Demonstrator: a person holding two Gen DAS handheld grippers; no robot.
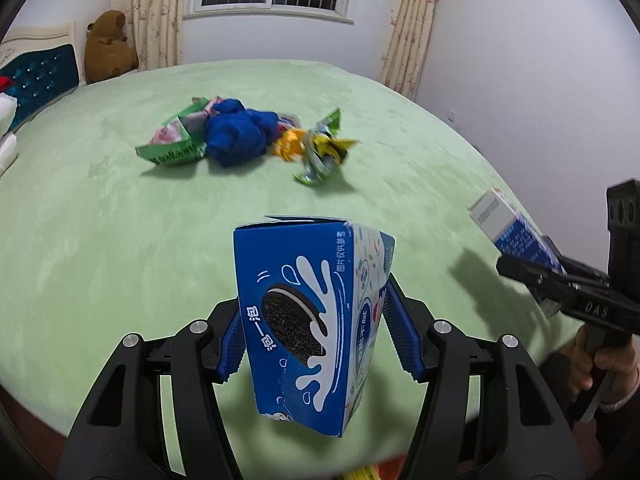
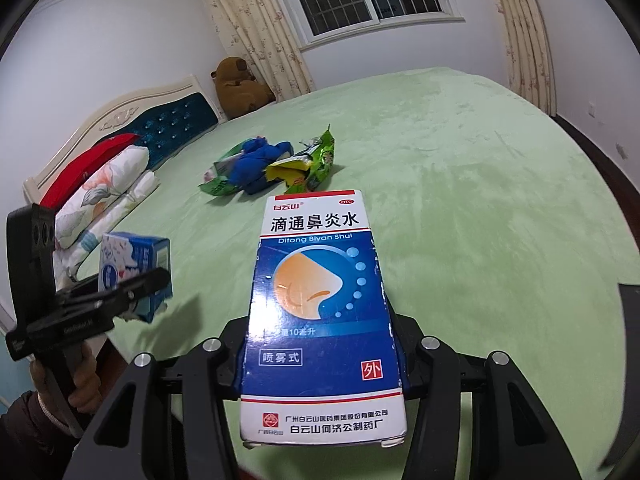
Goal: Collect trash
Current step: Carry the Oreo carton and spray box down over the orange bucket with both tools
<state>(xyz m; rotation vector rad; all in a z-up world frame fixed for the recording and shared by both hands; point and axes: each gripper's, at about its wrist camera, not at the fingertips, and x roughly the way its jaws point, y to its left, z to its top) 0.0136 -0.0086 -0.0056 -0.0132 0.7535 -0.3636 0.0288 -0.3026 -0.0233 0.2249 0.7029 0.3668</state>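
left gripper (image 1: 316, 336) clamped on a blue cookie box (image 1: 308, 320), blue pads pressing its two sides, box upright and lifted clear of the green bed (image 1: 100, 240). right gripper (image 2: 320, 356) clamped on a blue and white medicine box (image 2: 320, 308), pads mostly hidden behind its sides, box lying lengthwise between them and raised over the bed's near edge. further in, near the middle of the bed: a heap of snack wrappers (image 1: 320, 148) beside a crumpled blue cloth (image 1: 240, 132); brown teddy bear (image 1: 108, 46) beyond the bed's far corner, pillows (image 2: 108, 184) at its head end.
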